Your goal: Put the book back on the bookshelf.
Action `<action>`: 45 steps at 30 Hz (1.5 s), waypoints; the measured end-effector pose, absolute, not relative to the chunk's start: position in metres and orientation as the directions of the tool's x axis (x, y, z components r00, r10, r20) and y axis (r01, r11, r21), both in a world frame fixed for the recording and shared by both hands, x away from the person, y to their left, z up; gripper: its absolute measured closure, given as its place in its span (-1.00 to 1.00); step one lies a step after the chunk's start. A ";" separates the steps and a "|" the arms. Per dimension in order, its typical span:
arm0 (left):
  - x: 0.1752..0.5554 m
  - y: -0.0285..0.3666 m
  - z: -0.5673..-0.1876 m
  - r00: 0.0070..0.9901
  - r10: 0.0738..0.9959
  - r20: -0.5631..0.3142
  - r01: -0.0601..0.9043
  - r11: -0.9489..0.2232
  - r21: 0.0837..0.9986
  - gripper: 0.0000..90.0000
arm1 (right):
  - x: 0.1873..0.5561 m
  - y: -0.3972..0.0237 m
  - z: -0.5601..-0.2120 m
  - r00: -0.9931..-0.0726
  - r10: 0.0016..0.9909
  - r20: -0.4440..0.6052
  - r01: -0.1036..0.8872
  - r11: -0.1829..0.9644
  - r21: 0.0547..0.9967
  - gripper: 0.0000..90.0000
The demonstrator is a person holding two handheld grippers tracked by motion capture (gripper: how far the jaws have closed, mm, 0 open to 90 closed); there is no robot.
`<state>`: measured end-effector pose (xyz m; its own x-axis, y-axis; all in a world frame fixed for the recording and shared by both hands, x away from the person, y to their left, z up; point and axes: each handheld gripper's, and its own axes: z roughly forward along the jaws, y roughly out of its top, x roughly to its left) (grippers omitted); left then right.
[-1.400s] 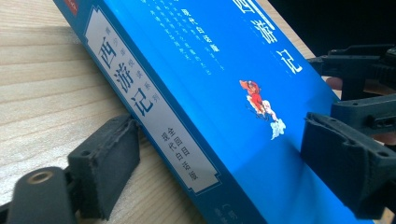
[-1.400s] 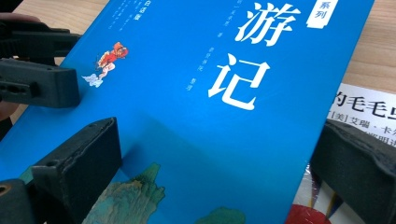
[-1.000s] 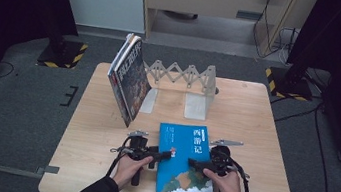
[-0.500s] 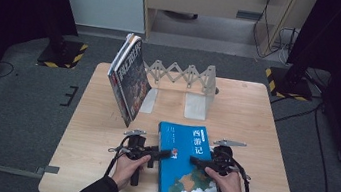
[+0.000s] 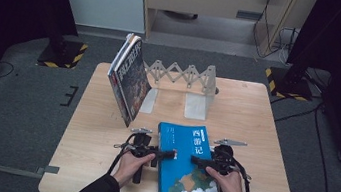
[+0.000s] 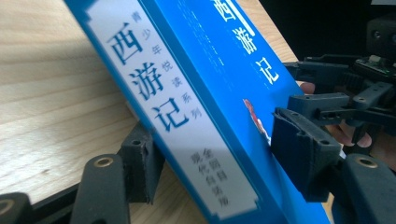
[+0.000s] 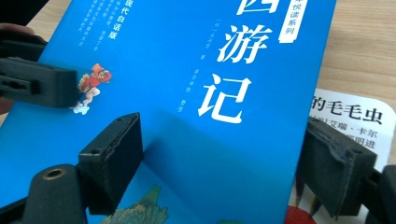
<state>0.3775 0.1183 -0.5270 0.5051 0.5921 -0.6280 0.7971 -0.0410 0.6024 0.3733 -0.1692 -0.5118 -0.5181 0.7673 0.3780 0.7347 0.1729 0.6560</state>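
while the blue book (image 5: 187, 161) lies at the near middle of the wooden table (image 5: 256, 118), its underside and the white booklet (image 7: 348, 119) beneath it are mostly hidden. the left gripper (image 5: 166, 154) is seen straddling the book's spine edge, its jaws having just been opening; whether the ribbed black pads (image 6: 303, 161) press cannot be told. the right gripper (image 5: 199, 161) is set over the glossy cover's right edge, jaws just closing, apparently not yet pinching.
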 end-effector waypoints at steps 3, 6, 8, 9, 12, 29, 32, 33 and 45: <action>0.378 0.114 -0.529 0.513 0.598 -0.616 0.796 -0.063 0.602 -0.35 | 0.374 -0.168 -0.512 -0.520 0.766 0.379 0.733 0.172 0.658 -0.56; 0.380 0.115 -0.529 0.507 0.589 -0.629 0.808 -0.072 0.584 -0.35 | 0.374 -0.168 -0.512 -0.523 0.764 0.378 0.732 0.176 0.658 -0.56; 0.380 0.115 -0.529 0.503 0.589 -0.632 0.813 -0.074 0.578 -0.35 | 0.375 -0.168 -0.512 -0.524 0.763 0.378 0.732 0.176 0.659 -0.56; 0.380 0.115 -0.529 0.502 0.591 -0.631 0.812 -0.073 0.579 -0.35 | 0.374 -0.168 -0.512 -0.524 0.764 0.377 0.731 0.176 0.659 -0.56; 0.380 0.114 -0.529 0.502 0.593 -0.630 0.812 -0.072 0.579 -0.36 | 0.374 -0.168 -0.512 -0.523 0.764 0.377 0.730 0.174 0.660 -0.56; 0.377 0.116 -0.508 0.503 0.603 -0.619 0.794 -0.038 0.607 0.01 | 0.375 -0.172 -0.507 -0.521 0.761 0.386 0.724 0.155 0.673 -0.33; 0.378 0.116 -0.505 0.508 0.602 -0.616 0.794 -0.049 0.606 0.03 | 0.375 -0.173 -0.506 -0.527 0.758 0.383 0.720 0.160 0.675 -0.30; 0.379 0.116 -0.503 0.515 0.602 -0.610 0.790 -0.058 0.610 0.04 | 0.375 -0.173 -0.505 -0.533 0.758 0.377 0.716 0.166 0.678 -0.29; 0.383 0.112 -0.493 0.528 0.594 -0.607 0.776 -0.047 0.629 0.15 | 0.372 -0.174 -0.497 -0.562 0.738 0.373 0.682 0.158 0.714 -0.20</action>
